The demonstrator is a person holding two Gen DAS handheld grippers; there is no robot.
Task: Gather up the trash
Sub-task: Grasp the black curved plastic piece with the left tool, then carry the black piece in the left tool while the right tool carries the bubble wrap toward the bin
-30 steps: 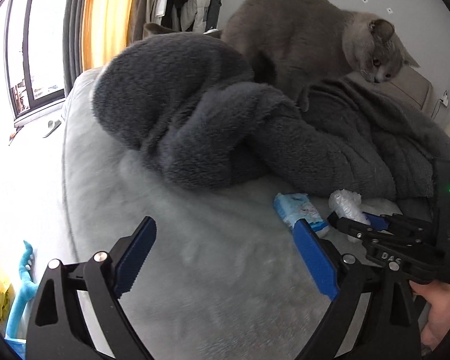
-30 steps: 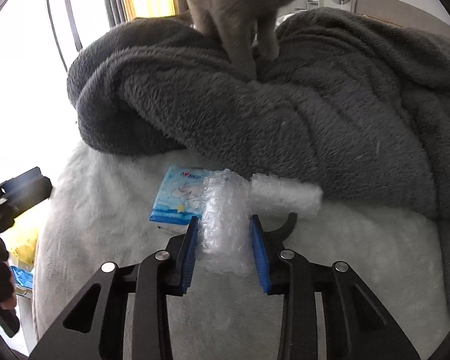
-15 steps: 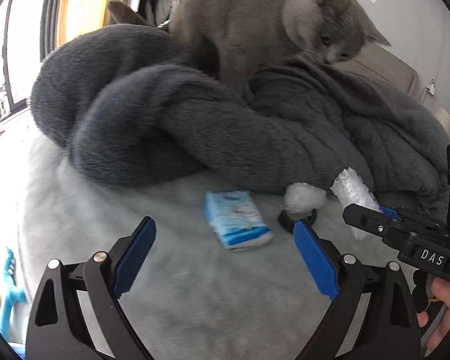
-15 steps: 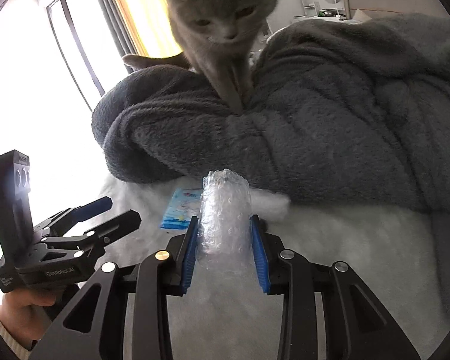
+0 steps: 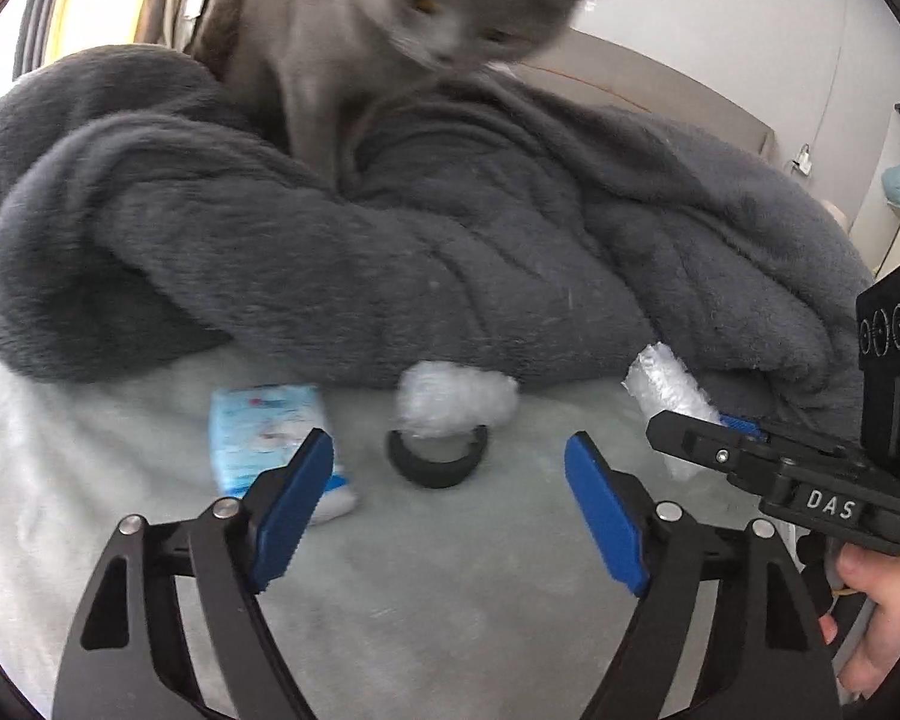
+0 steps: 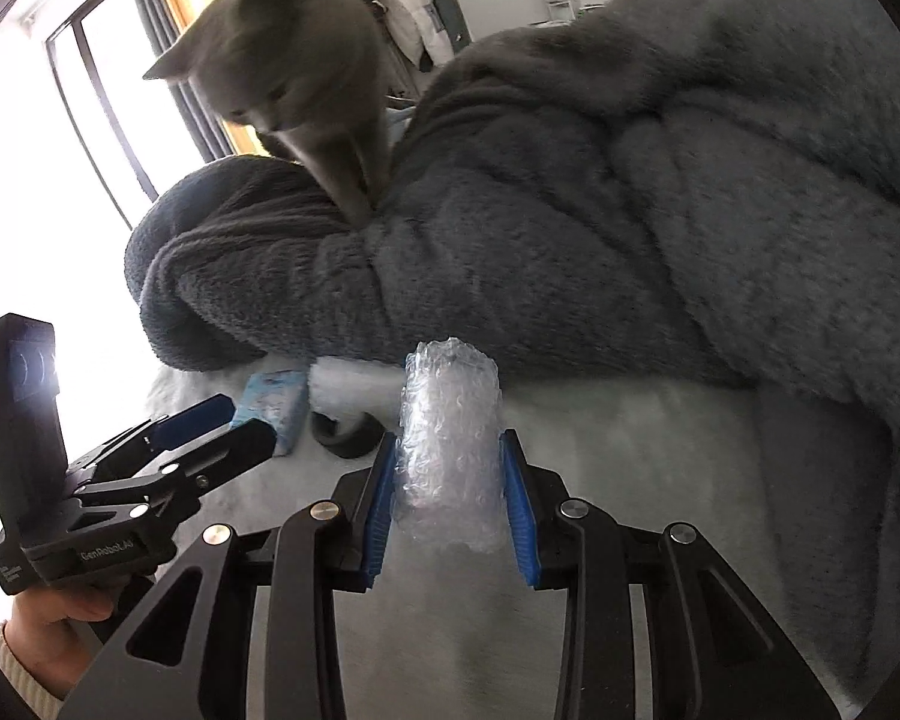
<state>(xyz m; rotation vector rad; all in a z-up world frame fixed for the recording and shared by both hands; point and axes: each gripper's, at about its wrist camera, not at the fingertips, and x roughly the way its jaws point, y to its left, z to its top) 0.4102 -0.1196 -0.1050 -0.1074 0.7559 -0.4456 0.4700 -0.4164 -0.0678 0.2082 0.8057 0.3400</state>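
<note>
My right gripper point(image 6: 448, 498) is shut on a roll of bubble wrap point(image 6: 450, 420) and holds it above the pale bed cover; the roll also shows in the left wrist view point(image 5: 669, 384). My left gripper point(image 5: 450, 498) is open and empty, just in front of a black ring point(image 5: 438, 459) with a white fluffy wad point(image 5: 453, 399) behind it. A blue tissue pack point(image 5: 267, 435) lies by the left finger. The left gripper also shows in the right wrist view point(image 6: 210, 426), with the tissue pack point(image 6: 273, 399) and ring point(image 6: 345, 429) beyond it.
A grey cat point(image 5: 402, 42) stands on a heaped dark grey fleece blanket point(image 5: 390, 252) right behind the trash, head lowered towards it. The blanket fills the back and right of the bed point(image 5: 420, 588). A window point(image 6: 48, 138) is at the left.
My left gripper has swung right and closer, so the ring and wad now sit between its fingers. My right gripper has lifted the bubble wrap. The cat has turned its head towards the grippers.
</note>
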